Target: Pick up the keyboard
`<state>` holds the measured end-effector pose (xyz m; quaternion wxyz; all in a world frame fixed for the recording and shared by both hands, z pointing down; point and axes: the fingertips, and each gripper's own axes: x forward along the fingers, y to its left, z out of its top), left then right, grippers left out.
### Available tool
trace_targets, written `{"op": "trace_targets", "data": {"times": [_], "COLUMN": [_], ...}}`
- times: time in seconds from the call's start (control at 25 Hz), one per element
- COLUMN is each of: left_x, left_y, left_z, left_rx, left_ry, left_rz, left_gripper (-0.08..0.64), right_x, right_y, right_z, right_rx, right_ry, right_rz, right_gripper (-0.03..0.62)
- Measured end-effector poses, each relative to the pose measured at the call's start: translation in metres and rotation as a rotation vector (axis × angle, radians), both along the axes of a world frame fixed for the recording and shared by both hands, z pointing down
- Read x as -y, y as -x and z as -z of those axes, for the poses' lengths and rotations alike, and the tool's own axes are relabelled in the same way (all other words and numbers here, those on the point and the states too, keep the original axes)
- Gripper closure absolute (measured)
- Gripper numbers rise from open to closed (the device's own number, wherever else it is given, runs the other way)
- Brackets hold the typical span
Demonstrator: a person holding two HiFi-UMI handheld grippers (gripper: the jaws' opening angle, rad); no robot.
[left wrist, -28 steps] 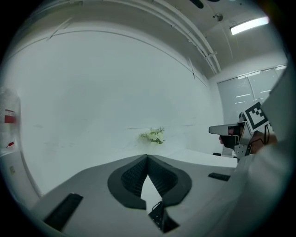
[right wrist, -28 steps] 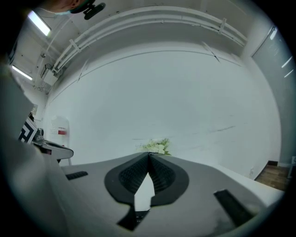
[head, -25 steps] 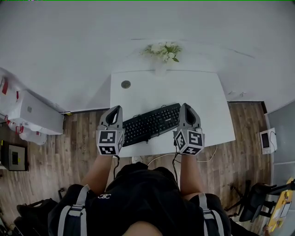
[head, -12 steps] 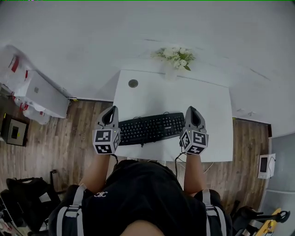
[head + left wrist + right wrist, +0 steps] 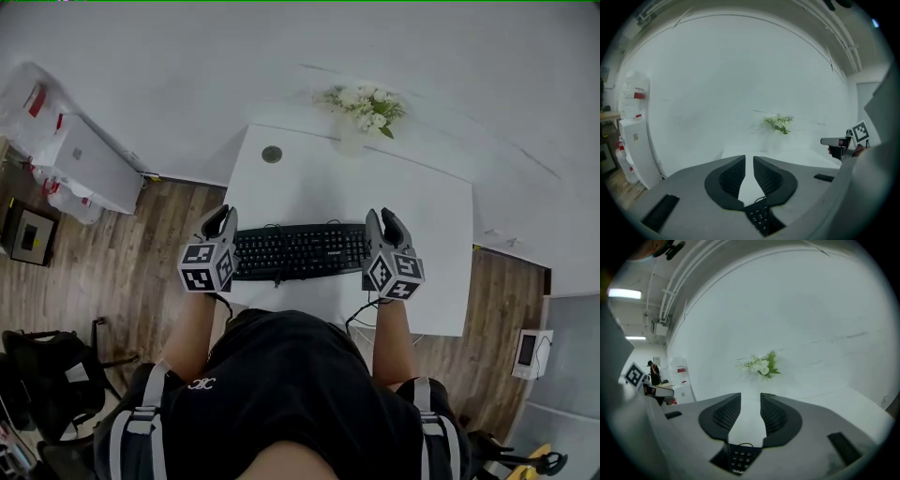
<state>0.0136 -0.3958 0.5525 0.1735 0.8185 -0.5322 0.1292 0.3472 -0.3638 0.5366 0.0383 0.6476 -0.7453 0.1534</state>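
Black plastic keyboard [image 5: 300,251] lay on white tabletop [image 5: 417,192], flanked by left gripper [image 5: 218,217] and right gripper [image 5: 386,221]; both jaws had just been opening, nothing between them.

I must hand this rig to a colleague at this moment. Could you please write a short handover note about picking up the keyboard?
Left gripper: jaws slightly apart, just been opening, nothing between them; it sits at the left end of the black rectangular plastic keyboard.
Right gripper: jaws wider apart, just been opening, nothing between them; it sits at the keyboard's right end.
Keyboard: lies flat on the white table, near its front edge.
Done: one gripper is placed at each end.
Left: close on both ends, then lift, probably keeping it level.
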Motion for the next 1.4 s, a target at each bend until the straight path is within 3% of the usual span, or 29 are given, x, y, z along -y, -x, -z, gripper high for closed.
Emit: {"op": "trace_targets", "data": {"times": [0.08,0.2,0.52,0.76,0.96,1.16,1.28,1.4], "left_x": [-0.003,-0.009,-0.028,-0.046,-0.059,-0.067,-0.065,-0.067], "left_y": [0.002,0.008,0.041,0.056,0.058,0.061,0.062,0.059], "left_z": [-0.014,-0.040,-0.107,-0.151,-0.185,-0.202,-0.205,-0.210], "left_rx": [-0.022,-0.017,0.080,0.093,0.100,0.087,0.037,-0.079], "left_ry": [0.048,0.129,0.279,0.392,0.472,0.505,0.509,0.544], "left_rz": [0.005,0.018,0.084,0.109,0.106,0.117,0.119,0.110], "left_gripper": [0.472,0.422,0.422,0.422,0.420,0.416,0.405,0.413], "right_x": [0.003,0.008,-0.002,-0.016,-0.023,-0.031,-0.032,-0.032], "right_y": [-0.006,-0.017,-0.027,-0.033,-0.045,-0.051,-0.051,-0.049], "right_z": [-0.016,-0.042,-0.119,-0.164,-0.192,-0.216,-0.221,-0.219], "right_rx": [0.039,0.024,-0.075,-0.104,-0.016,-0.011,0.057,0.195], "right_ry": [0.037,0.089,0.245,0.340,0.422,0.502,0.511,0.526], "right_rz": [0.016,0.033,0.068,0.059,0.010,0.016,0.024,0.041], "right_gripper": [0.456,0.456,0.456,0.456,0.456,0.456,0.453,0.456]}}
